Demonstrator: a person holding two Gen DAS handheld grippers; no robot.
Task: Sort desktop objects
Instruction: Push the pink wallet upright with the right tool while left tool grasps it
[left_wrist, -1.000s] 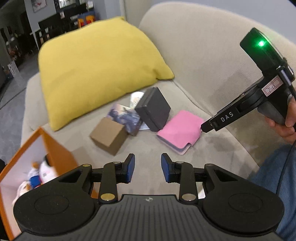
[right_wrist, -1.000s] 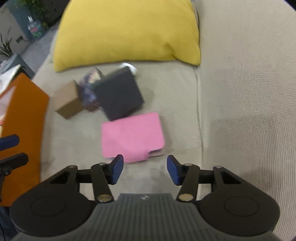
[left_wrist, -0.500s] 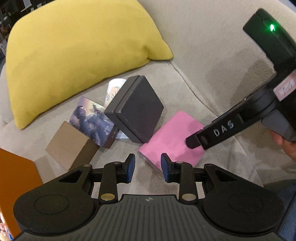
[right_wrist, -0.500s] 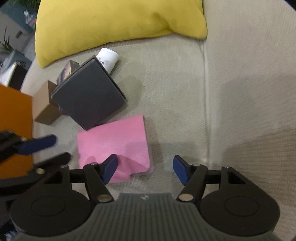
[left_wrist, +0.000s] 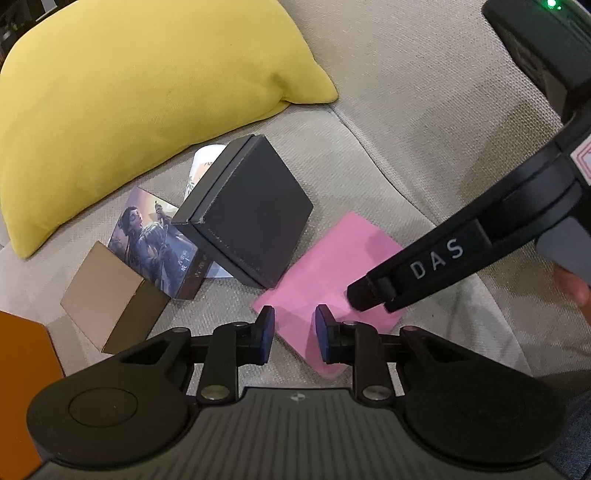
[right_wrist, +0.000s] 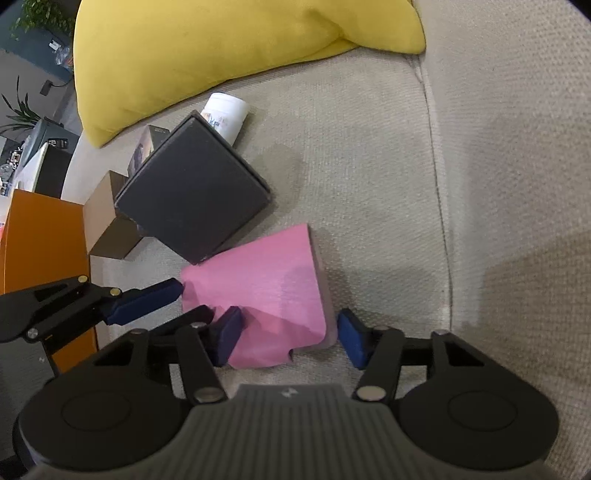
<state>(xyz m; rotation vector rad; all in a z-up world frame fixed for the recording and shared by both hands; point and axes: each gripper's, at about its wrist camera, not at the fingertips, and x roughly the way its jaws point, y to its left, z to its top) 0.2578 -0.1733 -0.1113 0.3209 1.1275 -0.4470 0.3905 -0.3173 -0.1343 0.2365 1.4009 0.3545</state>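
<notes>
A pink wallet (left_wrist: 332, 266) (right_wrist: 266, 280) lies flat on the beige sofa seat, its flap end nearest me. My right gripper (right_wrist: 290, 336) straddles that flap end; its jaws are closing, and a small gap shows at the right pad. My left gripper (left_wrist: 293, 325) (right_wrist: 195, 300) comes in from the left, its jaws closing around the wallet's left corner, and no firm pinch shows. In the left wrist view the right gripper (left_wrist: 364, 295) hangs over the wallet's right side. A black box (left_wrist: 247, 221) (right_wrist: 192, 195) leans behind the wallet.
A brown cardboard box (left_wrist: 110, 299), a picture-printed box (left_wrist: 159, 243) and a white tube (right_wrist: 225, 114) lie clustered behind the black box. A yellow pillow (left_wrist: 129, 92) rests at the back. An orange bin (right_wrist: 44, 243) stands at the left. A hand (left_wrist: 576, 288) holds the right gripper.
Both grippers came down and closer to the pink wallet, now at their fingertips. The left jaws narrowed; the right jaws widened, then narrowed around the flap end.
</notes>
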